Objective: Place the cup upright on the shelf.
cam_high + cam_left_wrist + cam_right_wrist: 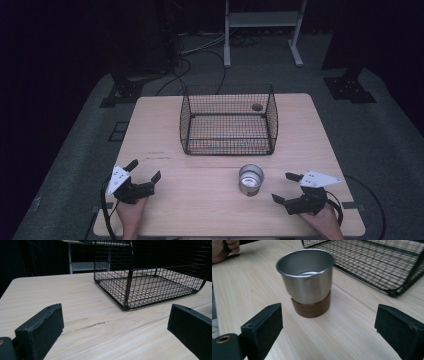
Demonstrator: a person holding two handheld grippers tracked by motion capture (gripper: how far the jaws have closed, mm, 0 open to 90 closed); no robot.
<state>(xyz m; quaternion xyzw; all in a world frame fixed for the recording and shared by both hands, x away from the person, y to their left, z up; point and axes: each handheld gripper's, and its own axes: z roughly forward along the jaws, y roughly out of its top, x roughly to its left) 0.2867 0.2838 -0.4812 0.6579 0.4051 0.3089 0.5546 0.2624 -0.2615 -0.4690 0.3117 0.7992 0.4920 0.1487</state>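
A steel cup (250,179) with a brown wooden base stands upright on the wooden table (200,200), just in front of a black wire basket (228,120). My right gripper (286,187) is open, a short way right of the cup and aimed at it; the cup (307,281) stands centred ahead of its spread jaws, untouched. My left gripper (144,170) is open near the table's front left corner with nothing between its jaws. In the left gripper view the basket (152,275) lies ahead and to the right.
The basket holds nothing that I can see. A dark round hole (257,106) is in the tabletop behind it. A metal frame (262,30), stands and cables are on the floor beyond the table. The person's other hand (224,248) appears top left.
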